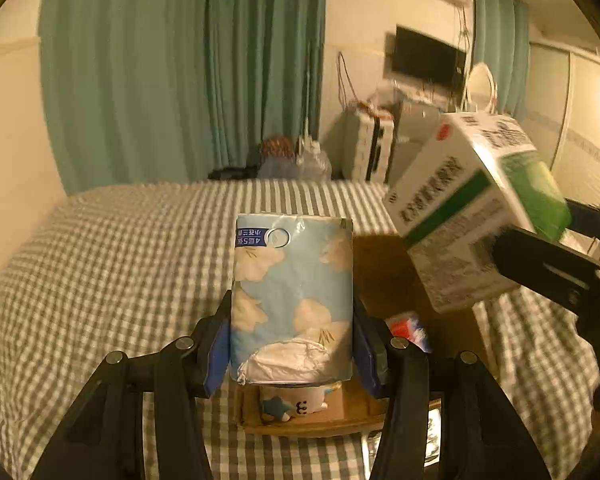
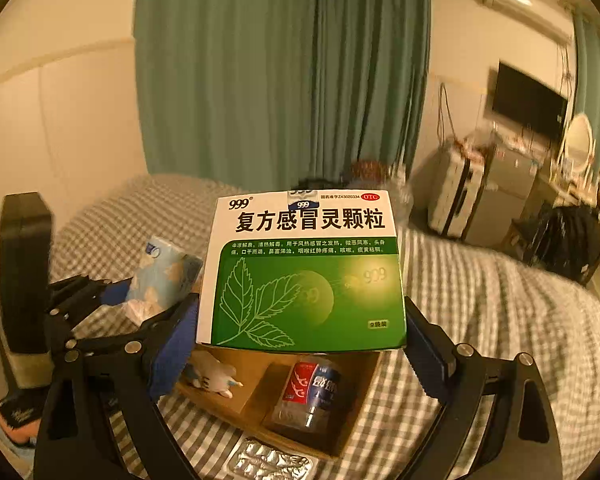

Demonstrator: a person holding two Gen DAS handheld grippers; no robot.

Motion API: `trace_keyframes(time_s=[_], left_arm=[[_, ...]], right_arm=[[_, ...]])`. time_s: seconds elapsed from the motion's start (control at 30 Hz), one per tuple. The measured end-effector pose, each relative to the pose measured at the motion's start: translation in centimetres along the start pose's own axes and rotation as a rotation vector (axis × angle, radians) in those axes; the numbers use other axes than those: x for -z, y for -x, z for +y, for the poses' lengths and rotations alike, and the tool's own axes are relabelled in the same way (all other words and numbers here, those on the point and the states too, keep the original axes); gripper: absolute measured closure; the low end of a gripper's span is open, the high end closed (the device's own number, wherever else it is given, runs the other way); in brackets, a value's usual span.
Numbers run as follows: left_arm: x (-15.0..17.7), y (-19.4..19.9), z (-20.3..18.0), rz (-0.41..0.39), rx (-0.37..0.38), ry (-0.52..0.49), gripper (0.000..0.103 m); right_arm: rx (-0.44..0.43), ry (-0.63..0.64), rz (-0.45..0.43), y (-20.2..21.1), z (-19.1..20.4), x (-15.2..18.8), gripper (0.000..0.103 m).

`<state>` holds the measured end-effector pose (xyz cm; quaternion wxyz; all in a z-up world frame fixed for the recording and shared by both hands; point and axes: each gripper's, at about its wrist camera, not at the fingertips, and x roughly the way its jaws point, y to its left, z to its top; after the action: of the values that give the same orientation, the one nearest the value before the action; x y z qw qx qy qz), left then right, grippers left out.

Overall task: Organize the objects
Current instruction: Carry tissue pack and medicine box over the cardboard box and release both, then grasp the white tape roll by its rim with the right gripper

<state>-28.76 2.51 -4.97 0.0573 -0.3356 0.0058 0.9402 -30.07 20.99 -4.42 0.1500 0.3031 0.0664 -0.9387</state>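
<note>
Home bedroom. Bed [image 1: 120, 248] with grey-white checked sheet fills foreground. Teal curtains [image 1: 180, 72] along far wall. Air conditioner [image 2: 524, 6] high on wall, wall-mounted TV [image 2: 528, 106] below it. Suitcases [image 2: 456, 190] on floor past bed's far right corner, round mirror [image 2: 579, 138] beside them. Warm dim indoor light.

grippers: 2, left gripper [image 1: 292, 344] and right gripper [image 2: 300, 344] | tissue pack [image 1: 292, 300]: 1 | medicine box [image 2: 306, 268]: 1 | cardboard tray [image 2: 256, 412]: 1 | small bottle [image 2: 310, 396]: 1 | white figurine [image 2: 216, 376]: 1 | foil blister sheet [image 2: 270, 464]: 1 | suitcases [image 2: 456, 196]: 2 | wall screen [image 2: 528, 104]: 1 | bed [image 1: 112, 264]: 1
</note>
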Motion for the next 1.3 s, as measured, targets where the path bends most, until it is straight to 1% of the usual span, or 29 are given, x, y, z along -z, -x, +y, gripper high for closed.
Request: trace_keyframes(time_s=[0.07,0.17,0.27,0.3,0.33,0.37,0.4,0.43,0.47,0.5,0.57,0.63,0.7,0.83,0.9,0.97,1.03,1.1,1.2,1.3], left_arm=[[0.7,-2.1,-0.3,0.025,0.015,-0.015,0.05],[1.7,-4.0,-0.4,0.056,0.043,-0.026,0.05],[2.2,-5.1,-0.8,0.077,0.065,-0.026,0.05],[2.3,-5.1,-0.8,0.081,0.067,-0.025,0.049],[2.2,-5.2,-0.8,0.086,0.067,-0.022,0.048],[2.3,-4.9,-0.8,0.089,0.067,-0.021,0.044],[2.3,-4.5,-0.9,0.088,0.067,-0.022,0.035],[2.3,-3.1,-0.7,0.079,0.059,-0.027,0.03],[2.1,-2.2,-0.7,0.064,0.046,-0.032,0.02],[1.9,-0.9,-0.7,0.046,0.035,-0.038,0.013],[1.5,1.2,-0.8,0.016,0.021,-0.047,0.011],[1.3,3.5,-0.8,-0.007,0.017,-0.051,0.01],[1.2,5.6,-0.7,-0.027,0.008,-0.049,0.005],[1.8,10.1,-0.1,-0.074,-0.007,-0.04,0.001],[2.9,11.5,0.4,-0.077,-0.019,-0.033,0.0],[4.3,12.5,1.0,-0.063,-0.023,-0.031,0.0],[5.5,13.0,1.1,-0.055,-0.034,-0.039,0.0],[7.0,13.2,1.6,-0.053,-0.047,-0.043,0.0],[9.6,12.6,2.0,-0.022,-0.049,-0.029,0.0],[12.6,11.4,2.3,0.012,-0.044,0.023,0.0]], right_arm=[[-0.011,-0.022,0.036,-1.9,-0.5,1.0,0.01],[-0.022,-0.029,0.079,-3.9,-0.6,2.0,0.009],[-0.038,-0.042,0.081,-4.2,-0.9,2.4,0.008],[-0.035,-0.04,0.078,-4.1,-1.0,2.4,0.008],[-0.014,-0.041,0.059,-3.6,-1.1,2.2,0.005],[0.017,-0.042,0.032,-2.9,-1.1,2.1,0.0],[0.035,-0.039,0.013,-2.2,-1.0,2.1,0.0],[0.047,-0.033,-0.003,-1.4,-0.9,1.9,0.0],[0.053,-0.031,-0.017,-0.4,-0.7,1.6,0.0],[0.052,-0.033,-0.029,0.7,-0.5,1.3,0.0],[0.049,-0.04,-0.048,2.7,-0.5,0.8,0.0],[0.047,-0.039,-0.048,4.9,-0.3,0.5,0.0],[0.04,-0.033,-0.036,6.7,-0.2,0.2,0.0],[0.038,-0.011,-0.009,10.2,0.7,0.9,0.0],[0.031,-0.003,0.003,11.6,1.2,1.9,0.0],[0.024,0.001,0.021,12.7,2.3,3.6,0.0],[0.026,-0.006,0.048,12.8,2.8,5.6,0.0],[0.017,-0.015,0.089,11.7,2.8,7.3,0.0],[-0.006,-0.06,0.164,9.9,2.9,10.6,0.0],[-0.003,-0.08,0.247,7.4,3.7,13.8,0.0]])
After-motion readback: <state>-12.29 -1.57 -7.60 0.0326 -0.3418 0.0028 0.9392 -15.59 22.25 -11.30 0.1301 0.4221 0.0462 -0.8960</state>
